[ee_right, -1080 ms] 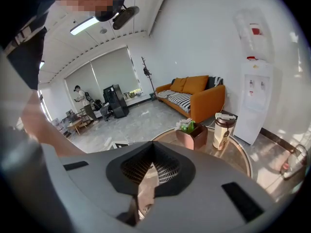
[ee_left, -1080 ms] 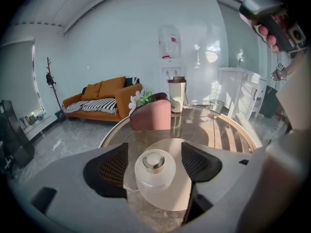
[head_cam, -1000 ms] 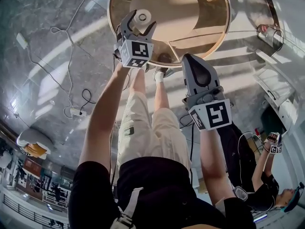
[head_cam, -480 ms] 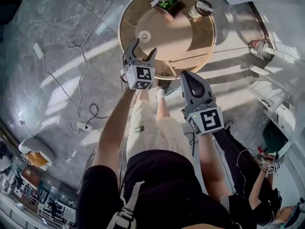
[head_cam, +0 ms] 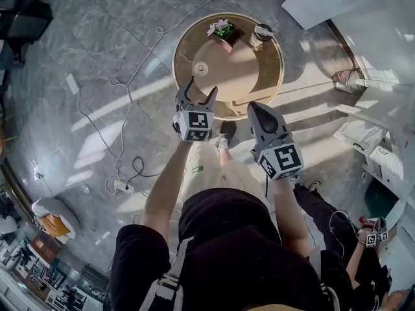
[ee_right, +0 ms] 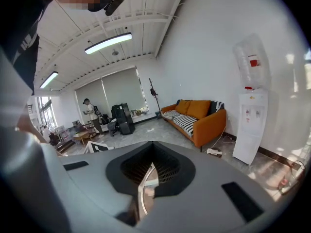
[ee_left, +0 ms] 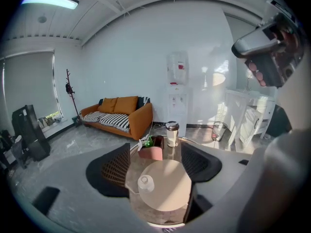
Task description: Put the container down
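A round wooden table (head_cam: 272, 76) stands on the grey marble floor. A small white round container (head_cam: 200, 69) rests on it near the left rim, with nothing gripping it. At the far side are a pink planter (head_cam: 224, 32) and a lidded cup (head_cam: 260, 34). My left gripper (head_cam: 201, 89) is open and empty, its fingertips over the table's near rim. In the left gripper view the white container (ee_left: 146, 182), planter (ee_left: 150, 152) and cup (ee_left: 172, 133) show between the spread jaws of the left gripper (ee_left: 156, 164). My right gripper (head_cam: 258, 107) is shut and empty beside the table; the right gripper (ee_right: 148, 171) shows only a thin slit.
Cables and a power strip (head_cam: 123, 185) lie on the floor at the left. A wire bin (head_cam: 347, 80) and white cabinets (head_cam: 379, 148) stand at the right. An orange sofa (ee_left: 119, 115) and a water dispenser (ee_left: 178, 96) line the wall. Another person (head_cam: 369, 238) is at the lower right.
The table now looks smaller and farther away. Both grippers have drawn back from over the tabletop toward its near edge. Left stays open, right stays shut.
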`<state>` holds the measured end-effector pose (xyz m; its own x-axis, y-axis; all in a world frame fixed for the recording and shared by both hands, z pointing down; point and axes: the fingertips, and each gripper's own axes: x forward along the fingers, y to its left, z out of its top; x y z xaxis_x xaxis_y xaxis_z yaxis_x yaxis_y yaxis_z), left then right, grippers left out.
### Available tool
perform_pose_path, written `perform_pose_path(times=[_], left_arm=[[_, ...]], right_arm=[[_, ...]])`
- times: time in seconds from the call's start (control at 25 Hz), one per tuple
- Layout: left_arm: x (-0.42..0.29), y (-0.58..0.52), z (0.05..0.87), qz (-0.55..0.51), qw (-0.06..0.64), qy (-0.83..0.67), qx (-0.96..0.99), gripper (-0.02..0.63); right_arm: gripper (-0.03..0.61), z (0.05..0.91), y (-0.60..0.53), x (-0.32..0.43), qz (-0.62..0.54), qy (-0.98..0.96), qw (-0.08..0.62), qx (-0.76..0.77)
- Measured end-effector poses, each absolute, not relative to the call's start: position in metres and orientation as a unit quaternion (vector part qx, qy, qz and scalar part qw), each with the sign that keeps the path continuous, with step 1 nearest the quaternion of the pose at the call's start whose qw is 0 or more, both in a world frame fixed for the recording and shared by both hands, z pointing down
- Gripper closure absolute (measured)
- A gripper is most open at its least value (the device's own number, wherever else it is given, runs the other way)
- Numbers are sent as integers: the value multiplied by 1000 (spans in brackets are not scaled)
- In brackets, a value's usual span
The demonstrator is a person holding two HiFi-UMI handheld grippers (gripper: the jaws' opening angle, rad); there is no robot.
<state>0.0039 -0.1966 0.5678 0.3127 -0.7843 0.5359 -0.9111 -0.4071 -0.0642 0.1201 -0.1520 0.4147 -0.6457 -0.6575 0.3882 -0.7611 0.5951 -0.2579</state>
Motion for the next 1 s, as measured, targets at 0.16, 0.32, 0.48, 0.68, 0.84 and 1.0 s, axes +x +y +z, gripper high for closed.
perform_pose_path(times=[0.16, 0.32, 0.48, 0.68, 0.84, 1.0], left_arm=[[15, -182, 525, 230, 139, -529, 805, 270], [18, -173, 480, 209, 122, -540, 806, 288], [22, -164, 438, 189, 109, -556, 802, 340], [30, -150, 385, 144, 93, -573, 801, 439], [32, -145, 367, 144, 68, -576, 802, 510], [36, -141, 353, 123, 79, -574, 806, 573]], right_arm=[[575, 387, -144, 125, 179, -895, 119, 392], [575, 364, -139, 131, 168, -897, 102, 396], [575, 343, -133, 138, 162, -897, 84, 404], [575, 317, -125, 140, 140, -904, 71, 398], [575, 306, -123, 143, 128, -908, 67, 393], [575, 302, -125, 144, 129, -908, 63, 393]])
